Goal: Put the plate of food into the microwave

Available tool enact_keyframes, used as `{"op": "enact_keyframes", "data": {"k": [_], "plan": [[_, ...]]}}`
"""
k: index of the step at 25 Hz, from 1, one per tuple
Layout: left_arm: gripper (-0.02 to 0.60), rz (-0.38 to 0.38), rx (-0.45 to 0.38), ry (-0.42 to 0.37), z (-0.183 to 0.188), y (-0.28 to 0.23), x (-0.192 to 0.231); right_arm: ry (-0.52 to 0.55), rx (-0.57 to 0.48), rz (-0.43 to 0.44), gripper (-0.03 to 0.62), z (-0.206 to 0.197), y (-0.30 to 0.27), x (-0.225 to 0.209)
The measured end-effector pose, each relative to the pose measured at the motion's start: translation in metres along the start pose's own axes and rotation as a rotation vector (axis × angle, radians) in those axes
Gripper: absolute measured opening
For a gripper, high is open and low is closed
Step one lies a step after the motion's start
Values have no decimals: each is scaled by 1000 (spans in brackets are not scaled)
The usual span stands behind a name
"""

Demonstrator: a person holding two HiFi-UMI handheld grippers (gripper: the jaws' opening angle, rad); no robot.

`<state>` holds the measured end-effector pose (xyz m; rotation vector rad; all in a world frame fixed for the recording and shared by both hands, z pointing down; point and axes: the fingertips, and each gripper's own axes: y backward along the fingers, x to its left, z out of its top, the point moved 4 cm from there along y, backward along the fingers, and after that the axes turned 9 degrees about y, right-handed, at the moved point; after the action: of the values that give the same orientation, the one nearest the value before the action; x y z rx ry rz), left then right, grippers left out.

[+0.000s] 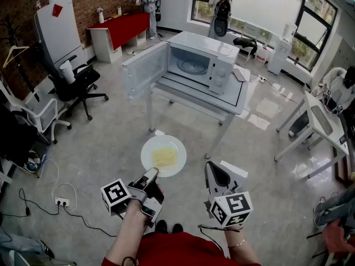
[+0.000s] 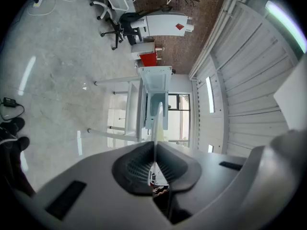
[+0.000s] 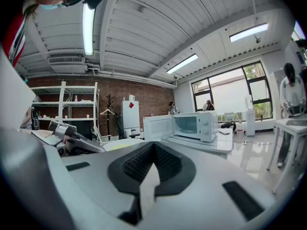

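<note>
While the left tool is closed narrow on the near rim of the round white plate, the plate hangs level in the air above the grey floor, at 1 o'clock from that tool. A flat yellow food lies on it. The right tool, at 3 o'clock from the left one, has its jaws together and holds nothing. Well apart, at 12 o'clock, the white microwave oven stands on the white table, with its door already open to the left. I judge the pick-up done. What is left is to carry the plate to the table and slide it into the oven.
</note>
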<state>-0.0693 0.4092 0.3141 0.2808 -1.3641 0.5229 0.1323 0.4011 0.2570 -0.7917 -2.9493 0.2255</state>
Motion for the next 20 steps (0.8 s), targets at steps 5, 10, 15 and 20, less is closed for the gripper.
{"op": "enact_keyframes", "data": {"k": [5, 10, 15, 20], "plan": [[21, -3, 2, -5, -2, -2, -2, -2, -4, 4, 11, -1, 2, -2], [21, 1, -4, -4, -8, -9, 0, -3, 0, 5, 11, -4, 4, -13], [21, 13, -14, -10, -14, -19, 3, -28, -14, 25, 12, -10, 8, -24], [21, 11, -29, -31, -14, -29, -3, -45, -2, 30, 12, -16, 11, -36]]}}
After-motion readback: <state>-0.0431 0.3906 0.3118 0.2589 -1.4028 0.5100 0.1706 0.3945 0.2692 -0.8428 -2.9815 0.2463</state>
